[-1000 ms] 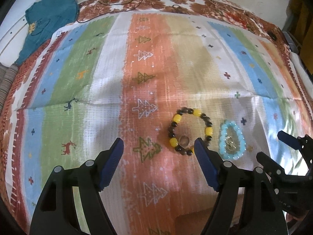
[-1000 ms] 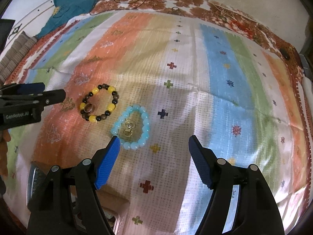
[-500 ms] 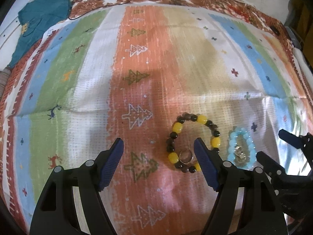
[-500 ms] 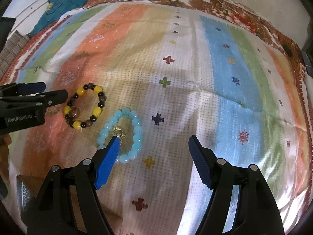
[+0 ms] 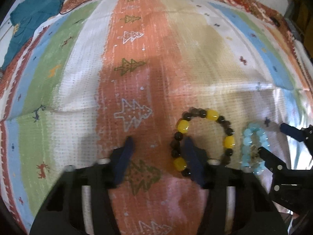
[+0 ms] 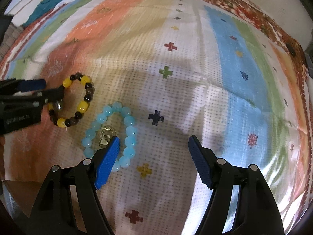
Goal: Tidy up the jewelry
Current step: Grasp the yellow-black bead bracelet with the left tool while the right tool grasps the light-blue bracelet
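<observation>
A yellow and dark beaded bracelet (image 5: pixel 207 125) lies on the striped cloth, with a small silver ring (image 6: pixel 57 105) inside its loop. A light blue beaded bracelet (image 5: pixel 251 146) lies just right of it, with gold rings (image 6: pixel 106 135) inside. My left gripper (image 5: pixel 158 152) is open; its right finger stands inside the yellow bracelet's loop, its left finger outside it. My right gripper (image 6: pixel 153 150) is open; its left finger lies over the blue bracelet (image 6: pixel 119 135), the right finger on bare cloth.
The striped cloth (image 5: pixel 137 68) with tree and cross patterns covers the surface. A teal garment (image 5: pixel 31 17) lies at the far left corner. A black cable (image 5: pixel 88 2) runs along the far edge.
Both grippers moved forward and down toward the bracelets. My left gripper's fingers have narrowed and its right finger now sits inside the yellow bracelet. My right gripper's left finger now overlaps the blue bracelet.
</observation>
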Action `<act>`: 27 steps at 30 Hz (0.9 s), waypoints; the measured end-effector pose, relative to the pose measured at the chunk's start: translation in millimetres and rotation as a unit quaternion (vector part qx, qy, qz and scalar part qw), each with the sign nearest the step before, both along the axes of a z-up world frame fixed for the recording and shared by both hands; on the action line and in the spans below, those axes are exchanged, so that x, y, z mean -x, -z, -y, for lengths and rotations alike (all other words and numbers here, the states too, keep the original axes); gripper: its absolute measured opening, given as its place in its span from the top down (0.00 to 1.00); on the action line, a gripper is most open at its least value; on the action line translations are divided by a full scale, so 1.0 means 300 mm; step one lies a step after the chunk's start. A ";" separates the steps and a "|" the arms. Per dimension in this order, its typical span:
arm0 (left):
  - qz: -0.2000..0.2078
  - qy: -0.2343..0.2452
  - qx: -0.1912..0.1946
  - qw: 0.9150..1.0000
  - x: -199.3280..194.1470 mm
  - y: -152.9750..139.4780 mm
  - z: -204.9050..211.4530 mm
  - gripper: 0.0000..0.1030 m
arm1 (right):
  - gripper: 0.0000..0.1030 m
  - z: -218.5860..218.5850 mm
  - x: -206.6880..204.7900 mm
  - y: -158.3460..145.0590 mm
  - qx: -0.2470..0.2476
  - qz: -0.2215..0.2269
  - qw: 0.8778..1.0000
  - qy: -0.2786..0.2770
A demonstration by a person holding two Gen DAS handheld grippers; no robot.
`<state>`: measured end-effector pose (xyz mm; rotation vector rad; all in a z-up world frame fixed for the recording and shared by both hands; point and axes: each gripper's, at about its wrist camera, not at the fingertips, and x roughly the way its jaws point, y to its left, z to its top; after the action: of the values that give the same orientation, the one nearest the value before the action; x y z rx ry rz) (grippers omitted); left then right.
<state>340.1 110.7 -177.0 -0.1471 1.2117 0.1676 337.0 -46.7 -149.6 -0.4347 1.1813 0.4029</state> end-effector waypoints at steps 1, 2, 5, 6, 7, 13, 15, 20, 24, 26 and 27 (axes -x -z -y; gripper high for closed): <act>-0.005 0.009 -0.009 1.000 -0.001 0.002 0.009 0.73 | 0.34 -0.003 0.005 0.002 0.000 0.001 1.000 -0.005; -0.008 0.021 -0.008 1.000 -0.002 0.003 0.018 0.77 | 0.36 -0.004 0.007 0.002 -0.002 -0.002 1.000 -0.008; -0.012 0.023 -0.002 1.000 0.001 0.006 0.021 0.88 | 0.63 -0.015 0.021 -0.008 -0.004 -0.006 1.000 -0.020; -0.011 0.025 -0.004 1.000 0.003 0.006 0.023 0.89 | 0.76 -0.020 0.027 -0.011 -0.004 -0.007 1.000 -0.024; -0.010 0.026 -0.007 1.000 0.006 0.005 0.026 0.89 | 0.87 -0.024 0.034 -0.012 -0.004 -0.007 1.000 -0.029; -0.008 0.022 -0.008 1.000 0.024 -0.004 0.037 0.91 | 0.88 -0.015 0.041 -0.027 -0.017 -0.003 0.999 -0.035; -0.004 0.018 -0.005 1.000 0.031 -0.022 0.043 0.91 | 0.88 -0.005 0.040 -0.048 -0.027 0.002 0.999 -0.031; 0.011 0.017 0.005 1.000 0.056 -0.089 0.050 0.91 | 0.88 -0.002 0.052 -0.110 -0.041 0.021 0.998 -0.032; 0.023 0.015 0.006 1.000 0.073 -0.147 0.064 0.91 | 0.88 -0.003 0.077 -0.157 -0.043 0.041 0.998 -0.033; 0.029 0.015 0.009 0.999 0.077 -0.176 0.069 0.91 | 0.88 -0.004 0.096 -0.184 -0.047 0.052 0.997 -0.037; 0.033 0.016 0.010 0.999 0.077 -0.193 0.074 0.91 | 0.88 -0.007 0.089 -0.188 -0.049 0.054 0.997 -0.038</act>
<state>317.0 88.6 -119.1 -0.1501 1.1499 0.1223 310.2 -44.8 -93.3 -0.4125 1.0386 0.4951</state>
